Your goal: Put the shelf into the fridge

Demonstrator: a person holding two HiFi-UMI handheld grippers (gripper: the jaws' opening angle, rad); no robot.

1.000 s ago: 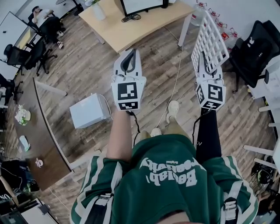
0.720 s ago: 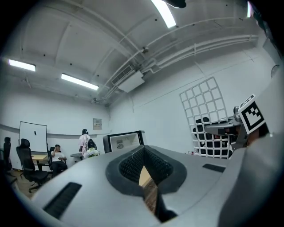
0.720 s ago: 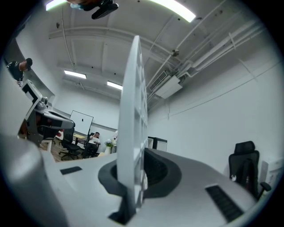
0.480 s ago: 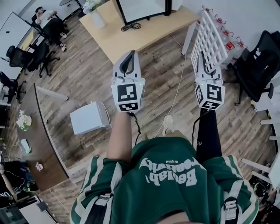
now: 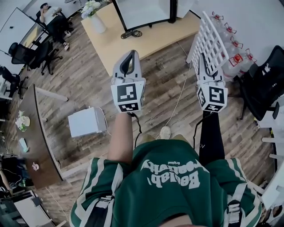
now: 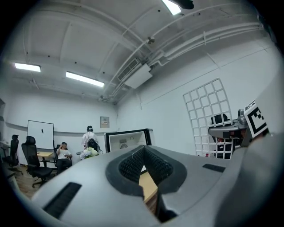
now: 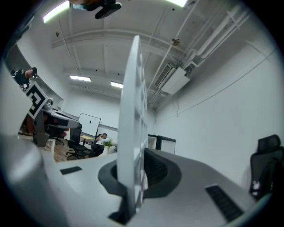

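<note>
Ahead of both tongs stands a wooden table (image 5: 133, 40), and beyond it a black-framed white box (image 5: 142, 11), probably the fridge, well apart from them. The white grid shelf (image 5: 214, 37) rises on edge from the right tongs (image 5: 205, 64), which are clamped on its near edge alone. Water bottles (image 5: 233, 44) sit just right of it. The left tongs (image 5: 129, 57) are closed together on nothing. Below both, a white cable (image 5: 177, 99) trails across the floor. Gripped at one edge, the tall shelf could pivot in the jaws or clip the table corner, and a foot could snag that cable
</note>
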